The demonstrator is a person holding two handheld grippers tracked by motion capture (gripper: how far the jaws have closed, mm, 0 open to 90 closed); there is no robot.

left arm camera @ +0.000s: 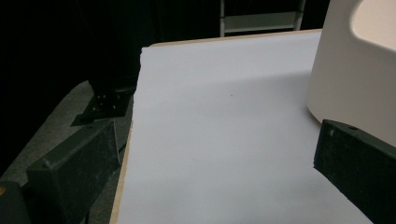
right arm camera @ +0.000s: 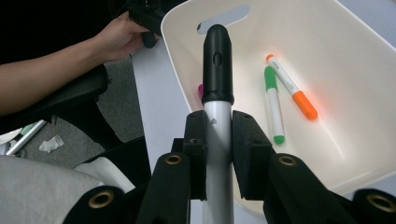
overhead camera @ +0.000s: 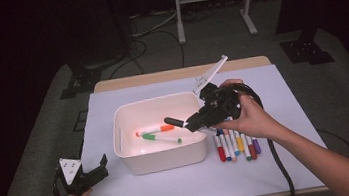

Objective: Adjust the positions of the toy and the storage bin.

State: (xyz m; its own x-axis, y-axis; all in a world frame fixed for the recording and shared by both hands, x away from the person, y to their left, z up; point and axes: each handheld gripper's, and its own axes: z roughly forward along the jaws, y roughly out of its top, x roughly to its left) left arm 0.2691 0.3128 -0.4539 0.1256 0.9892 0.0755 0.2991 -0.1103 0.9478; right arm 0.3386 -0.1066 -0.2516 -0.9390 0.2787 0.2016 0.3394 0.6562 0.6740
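A white bin (overhead camera: 162, 157) (right arm camera: 187, 56) (left arm camera: 345, 74) stands mid-table with a green marker (overhead camera: 161, 139) (right arm camera: 273, 105) and an orange marker (overhead camera: 155, 129) (right arm camera: 292, 86) lying inside; a bit of pink (right arm camera: 200, 90) peeks out behind the held marker. My right gripper (overhead camera: 194, 122) (right arm camera: 218, 140) is shut on a black-capped marker (overhead camera: 174, 122) (right arm camera: 217, 70), its cap out over the bin. Several markers (overhead camera: 236, 145) lie in a row right of the bin. My left gripper (overhead camera: 101, 166) (left arm camera: 215, 163) is open, with nothing in it, at the table's front left corner.
White paper (overhead camera: 262, 92) (left arm camera: 224, 116) covers the table. A metal frame's legs (overhead camera: 212, 8) stand on the floor beyond the far edge. Cables lie on the floor at the back. The table's left edge (left arm camera: 123, 168) runs beside my left gripper.
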